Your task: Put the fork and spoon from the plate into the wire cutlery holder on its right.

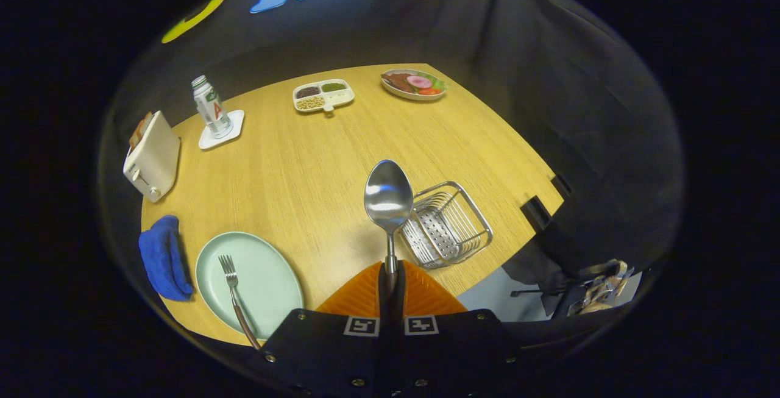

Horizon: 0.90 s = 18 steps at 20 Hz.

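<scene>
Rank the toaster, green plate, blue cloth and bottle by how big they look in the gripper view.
1. Green plate
2. Toaster
3. Blue cloth
4. Bottle

Toaster and cloth look close; the plate's nearness inflates it.

My gripper (390, 276) has a dark, flat housing studded with small round screws along its edges. Two square black-and-white markers sit side by side on its front edge. The jaws are ribbed wedges tapering forward, pressed close with a thin slot between.
</scene>
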Tool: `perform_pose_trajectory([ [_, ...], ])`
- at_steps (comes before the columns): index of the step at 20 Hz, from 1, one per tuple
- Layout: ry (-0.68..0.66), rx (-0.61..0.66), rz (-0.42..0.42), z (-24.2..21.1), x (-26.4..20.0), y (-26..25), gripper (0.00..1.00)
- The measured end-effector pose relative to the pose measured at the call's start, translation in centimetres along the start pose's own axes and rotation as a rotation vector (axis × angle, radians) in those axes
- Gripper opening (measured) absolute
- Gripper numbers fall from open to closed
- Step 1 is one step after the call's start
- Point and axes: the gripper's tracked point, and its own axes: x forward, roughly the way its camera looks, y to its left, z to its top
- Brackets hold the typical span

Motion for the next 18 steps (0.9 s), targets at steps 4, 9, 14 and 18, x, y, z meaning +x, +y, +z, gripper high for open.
perform_pose_trajectory([
  [4,0.054,0.105,-0.021,-0.6,0.6,-2.0,0.01],
  [9,0.124,0.167,-0.022,-1.3,1.9,-3.6,0.01],
  [14,0.162,0.160,0.021,-0.8,2.5,-2.9,0.01],
  [18,0.175,0.121,0.012,-0.6,2.7,-3.2,0.06],
])
